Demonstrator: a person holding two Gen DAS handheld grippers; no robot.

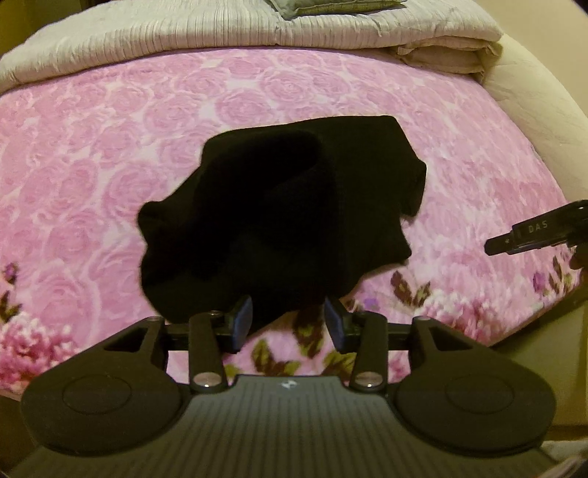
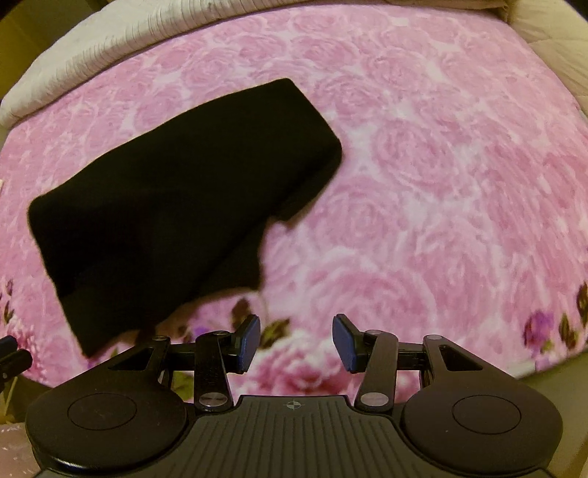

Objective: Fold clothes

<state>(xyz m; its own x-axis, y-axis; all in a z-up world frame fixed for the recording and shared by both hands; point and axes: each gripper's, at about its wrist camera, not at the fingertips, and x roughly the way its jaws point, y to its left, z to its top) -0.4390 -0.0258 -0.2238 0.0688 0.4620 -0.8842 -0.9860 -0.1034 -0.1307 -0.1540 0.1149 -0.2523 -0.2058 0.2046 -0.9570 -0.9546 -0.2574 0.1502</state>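
A black garment (image 1: 279, 220) is seen lying in a loose, partly folded heap near the middle of a pink rose-patterned blanket (image 1: 110, 154), with its near edge reaching toward the flowered border of that blanket. Wide bare stretches of the blanket are left on either side of the garment and beyond it; in the right wrist view the whole right half of the blanket is uncovered.

The left gripper (image 1: 289, 323) is held above the garment's near edge, its blue-padded jaws spread apart and nothing pressed between them. The right gripper (image 2: 296, 342) is held over bare blanket just right of the garment's near corner, its jaws likewise spread and empty. The tip of the right gripper is also seen at the right edge of the left wrist view, well apart from the garment.

At the far side of the blanket, a pale ribbed quilt (image 1: 220, 33) is laid across, and a folded beige cloth (image 1: 448, 55) is stacked at its right end.
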